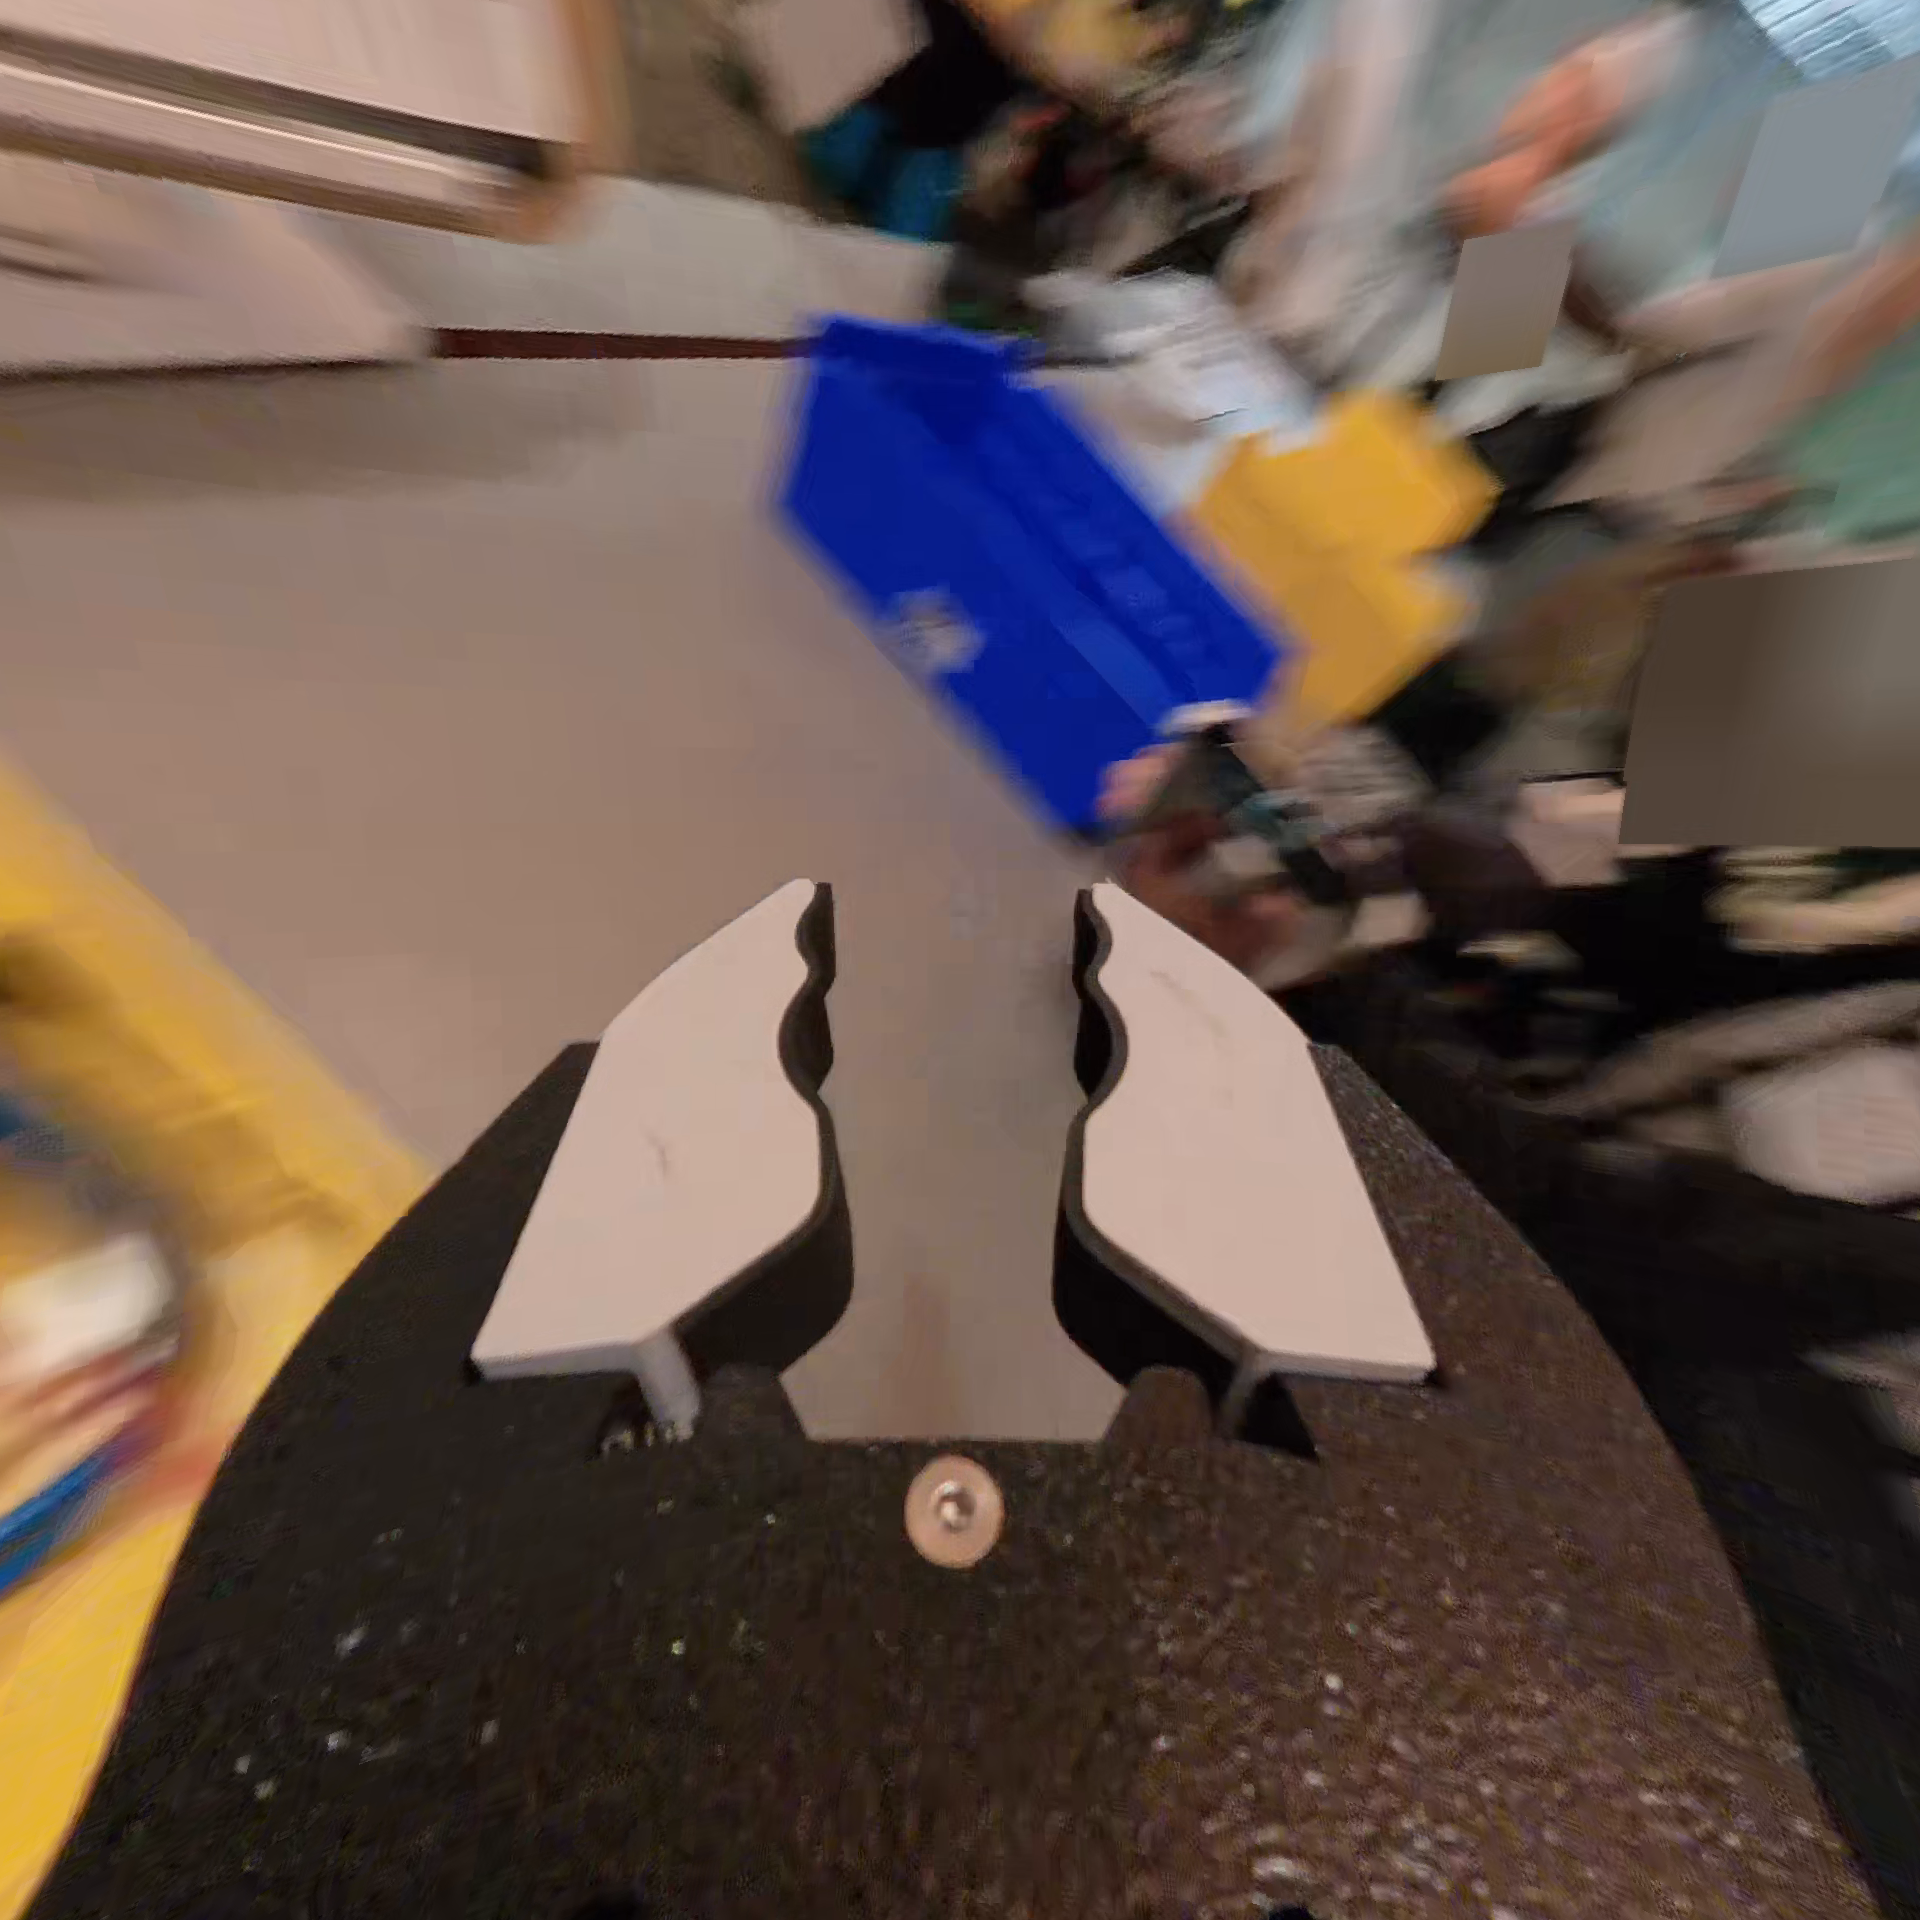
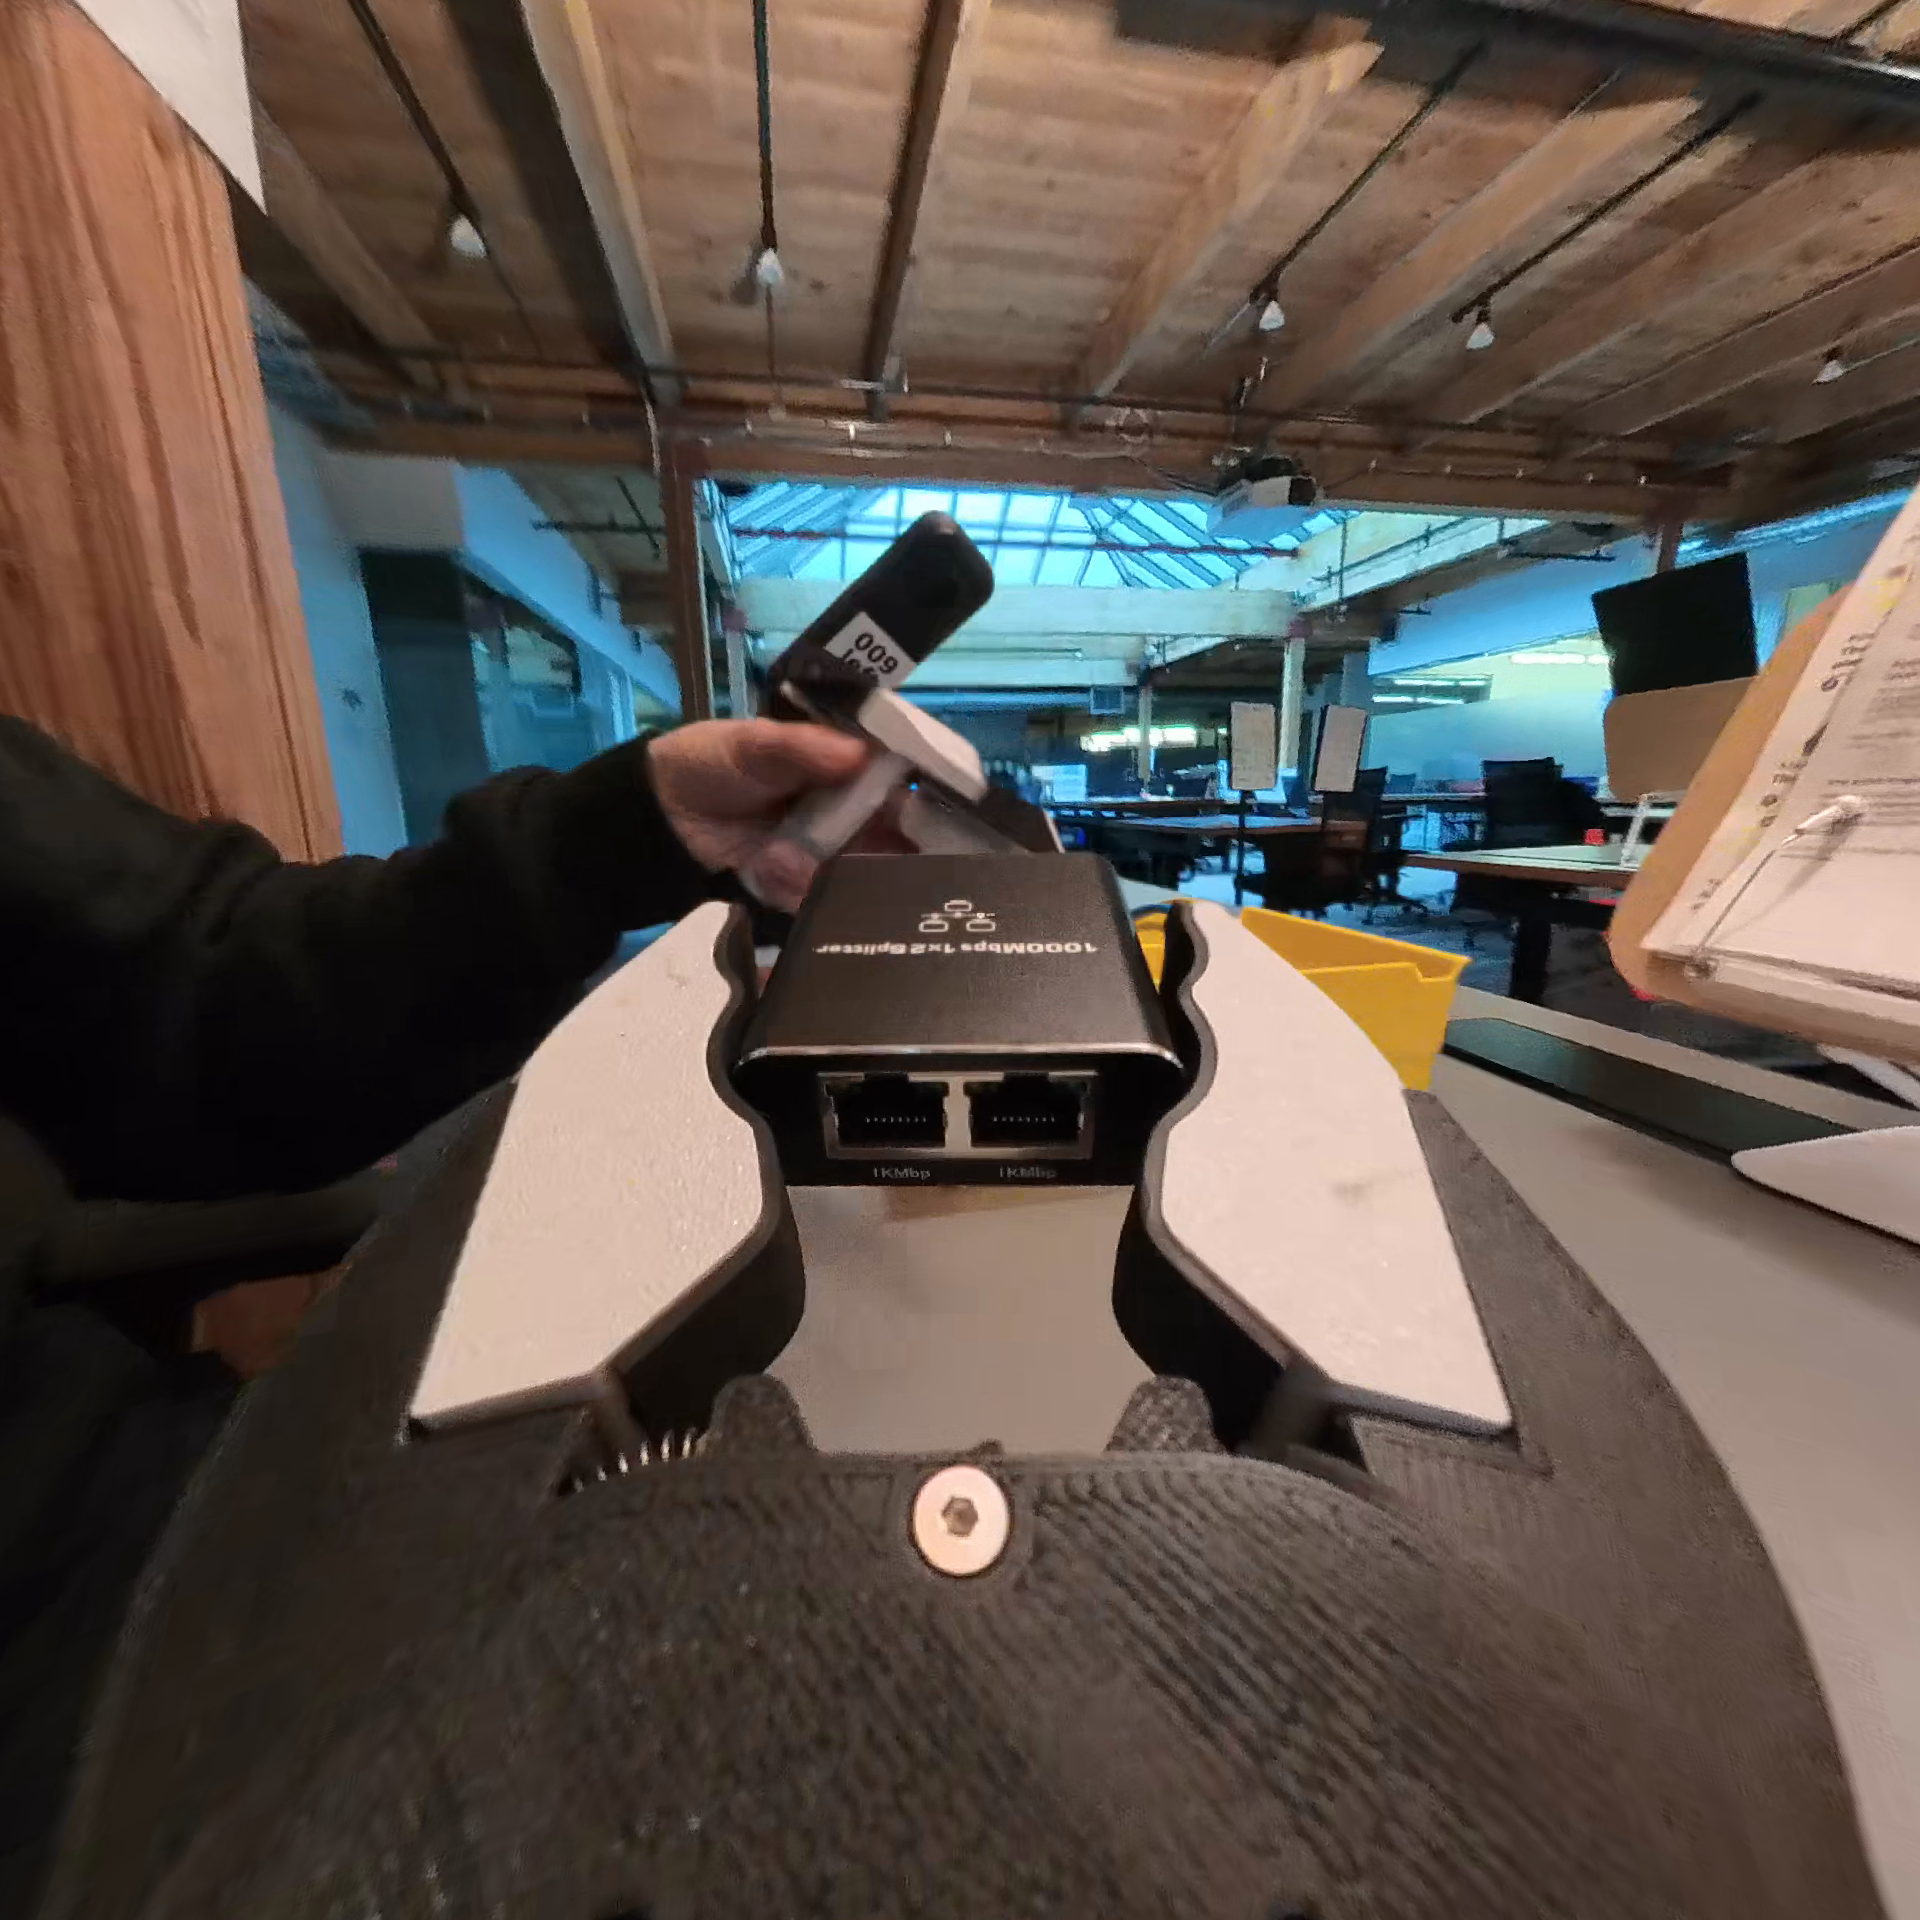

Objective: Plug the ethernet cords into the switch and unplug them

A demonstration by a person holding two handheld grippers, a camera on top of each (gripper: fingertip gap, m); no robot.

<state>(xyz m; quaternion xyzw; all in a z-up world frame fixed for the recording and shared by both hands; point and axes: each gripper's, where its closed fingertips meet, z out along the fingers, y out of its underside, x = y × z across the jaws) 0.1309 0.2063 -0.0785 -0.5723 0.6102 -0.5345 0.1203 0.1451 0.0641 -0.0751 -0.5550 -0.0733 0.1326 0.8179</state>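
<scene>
My right gripper (image 2: 954, 914) is shut on a small black switch (image 2: 956, 1008) and holds it up off the table. Its two empty ports (image 2: 958, 1112) face the camera. No ethernet cord shows in either view. My left gripper (image 1: 951, 894) is open and empty above a pale table (image 1: 416, 644); that view is heavily blurred. In the right wrist view the left gripper (image 2: 883, 727) shows behind the switch, held by a hand (image 2: 748, 800) in a black sleeve.
A blue bin (image 1: 1008, 571) and a yellow bin (image 1: 1340, 540) stand at the table's far right. Another yellow bin (image 1: 125, 1091) is at the left edge. A yellow bin (image 2: 1361, 987) and a stack of papers on cardboard (image 2: 1787, 852) sit right of the switch.
</scene>
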